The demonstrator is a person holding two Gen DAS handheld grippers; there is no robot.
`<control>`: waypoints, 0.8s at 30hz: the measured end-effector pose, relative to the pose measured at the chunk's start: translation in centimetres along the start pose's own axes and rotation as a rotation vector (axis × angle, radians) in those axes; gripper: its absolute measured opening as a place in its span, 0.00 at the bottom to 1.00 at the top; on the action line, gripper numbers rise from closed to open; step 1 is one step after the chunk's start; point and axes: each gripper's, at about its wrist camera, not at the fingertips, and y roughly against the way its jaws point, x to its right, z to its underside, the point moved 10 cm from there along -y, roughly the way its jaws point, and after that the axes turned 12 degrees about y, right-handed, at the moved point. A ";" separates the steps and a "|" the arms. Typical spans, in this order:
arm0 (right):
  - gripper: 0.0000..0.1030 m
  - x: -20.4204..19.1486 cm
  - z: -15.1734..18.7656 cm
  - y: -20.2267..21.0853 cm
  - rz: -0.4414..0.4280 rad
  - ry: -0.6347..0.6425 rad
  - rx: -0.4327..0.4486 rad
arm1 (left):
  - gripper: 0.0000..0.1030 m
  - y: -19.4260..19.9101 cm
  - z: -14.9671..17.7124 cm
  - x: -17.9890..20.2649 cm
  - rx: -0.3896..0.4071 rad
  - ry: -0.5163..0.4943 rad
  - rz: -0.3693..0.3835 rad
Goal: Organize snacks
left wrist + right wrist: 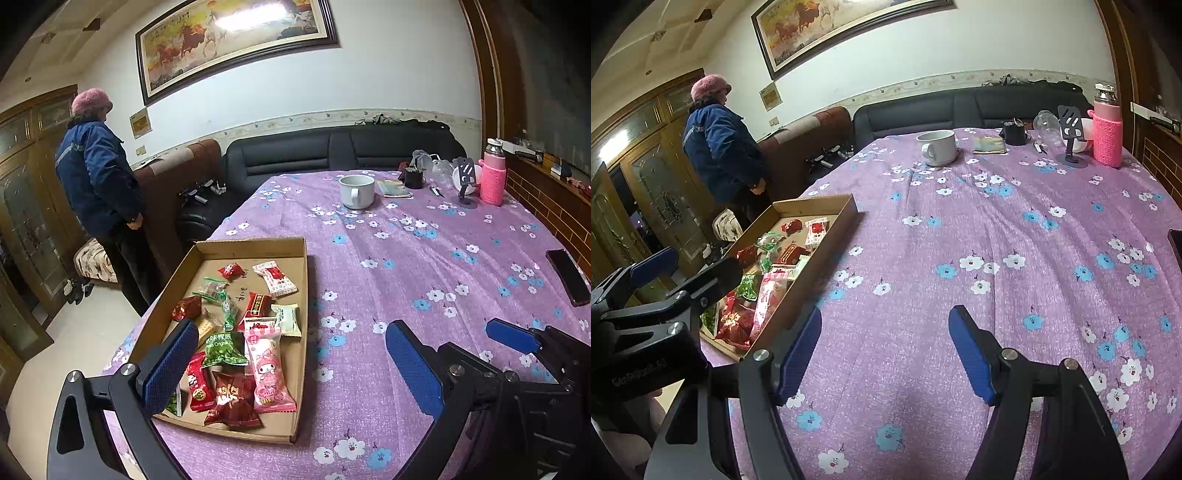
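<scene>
My left gripper (291,363) stood with its jaws spread wide and nothing between them, hanging over the near end of the shallow brown cardboard tray (301,334) — its left pad above the wrappers, its right pad out over the purple flower-printed tablecloth (424,258). My right gripper (884,354) was likewise parted and empty, poised above bare cloth to the right of the tray.

All the snacks I could see lay inside that tray at the left edge of the table: a pink cartoon-printed packet (271,373), a green foil pea packet (225,349) and a dark red crinkled packet (232,404) crowded the near end, while a small red wrapped candy (231,270) and a white-and-red wrapped biscuit (275,278) sat looser toward the far end. None remained on the cloth, so I judged the gathering largely finished and both claws empty for that reason.

Far across stood a white ceramic mug (356,192) and a pink knit-sleeved bottle (493,177) — well clear of the work.
</scene>
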 end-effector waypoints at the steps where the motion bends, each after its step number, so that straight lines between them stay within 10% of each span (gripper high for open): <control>1: 0.69 0.0 0.0 0.0 0.000 0.000 0.000 | 0.99 0.0 0.0 0.0 0.000 -0.001 0.000; 24: 0.70 -1.5 -0.3 0.4 -0.001 0.046 0.012 | 0.99 0.3 -0.2 0.3 0.003 -0.003 0.016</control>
